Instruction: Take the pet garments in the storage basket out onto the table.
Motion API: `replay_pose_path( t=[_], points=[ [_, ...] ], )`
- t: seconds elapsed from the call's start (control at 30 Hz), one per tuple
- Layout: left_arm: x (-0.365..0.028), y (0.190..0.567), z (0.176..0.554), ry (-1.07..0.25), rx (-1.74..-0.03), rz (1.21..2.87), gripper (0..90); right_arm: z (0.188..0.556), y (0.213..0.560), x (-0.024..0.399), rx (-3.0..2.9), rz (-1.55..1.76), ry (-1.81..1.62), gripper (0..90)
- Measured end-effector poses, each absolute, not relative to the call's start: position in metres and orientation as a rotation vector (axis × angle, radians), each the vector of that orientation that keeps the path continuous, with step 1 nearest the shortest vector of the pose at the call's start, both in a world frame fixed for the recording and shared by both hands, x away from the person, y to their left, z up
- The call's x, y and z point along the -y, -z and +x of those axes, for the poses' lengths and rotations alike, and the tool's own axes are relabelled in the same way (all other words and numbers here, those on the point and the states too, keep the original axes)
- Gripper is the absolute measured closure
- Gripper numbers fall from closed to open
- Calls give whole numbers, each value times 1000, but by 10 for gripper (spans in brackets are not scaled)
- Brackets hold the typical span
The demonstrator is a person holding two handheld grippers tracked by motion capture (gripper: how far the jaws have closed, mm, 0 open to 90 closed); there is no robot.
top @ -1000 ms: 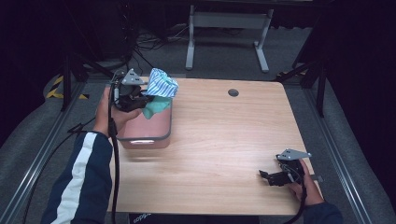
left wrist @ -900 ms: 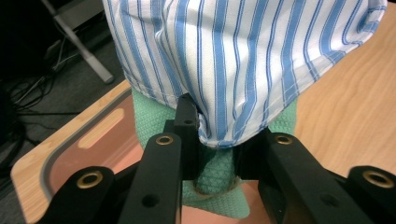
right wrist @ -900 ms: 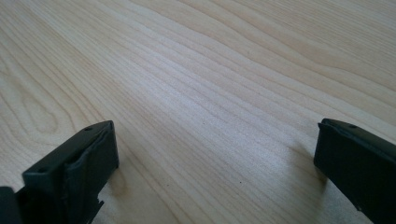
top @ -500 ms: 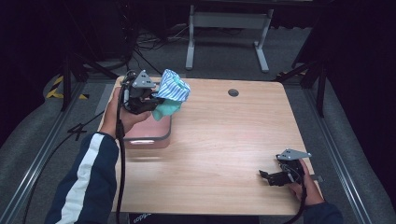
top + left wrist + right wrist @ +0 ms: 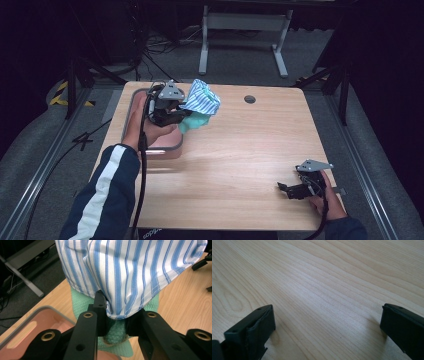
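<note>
As the left gripper (image 5: pixel 175 111) carried its clamped cloths (image 5: pixel 201 102) clear of the pink bin (image 5: pixel 152 148) — removal done; right gripper (image 5: pixel 295 190) jaws apart, idle.

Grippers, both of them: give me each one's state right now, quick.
Left gripper: shut on the striped cloth and the green cloth, above the table.
Right gripper: open, holding nothing.

Bare tabletop (image 5: pixel 240 150); pink bin (image 5: pixel 165 147) probably blocks left.
</note>
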State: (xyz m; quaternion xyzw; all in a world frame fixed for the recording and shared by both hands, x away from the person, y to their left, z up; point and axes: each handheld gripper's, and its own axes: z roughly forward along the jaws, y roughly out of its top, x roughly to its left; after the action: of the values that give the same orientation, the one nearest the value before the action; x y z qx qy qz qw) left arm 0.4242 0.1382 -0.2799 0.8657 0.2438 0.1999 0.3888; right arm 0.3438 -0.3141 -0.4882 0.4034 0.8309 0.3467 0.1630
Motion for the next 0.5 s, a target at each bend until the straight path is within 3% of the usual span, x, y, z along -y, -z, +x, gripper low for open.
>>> replay_pose_path(
  t=[0.5],
  points=[
    [-96, 299, 422, -408, -534, 2235, 752, 344, 488, 314, -2370, 1152, -989, 0]
  ],
)
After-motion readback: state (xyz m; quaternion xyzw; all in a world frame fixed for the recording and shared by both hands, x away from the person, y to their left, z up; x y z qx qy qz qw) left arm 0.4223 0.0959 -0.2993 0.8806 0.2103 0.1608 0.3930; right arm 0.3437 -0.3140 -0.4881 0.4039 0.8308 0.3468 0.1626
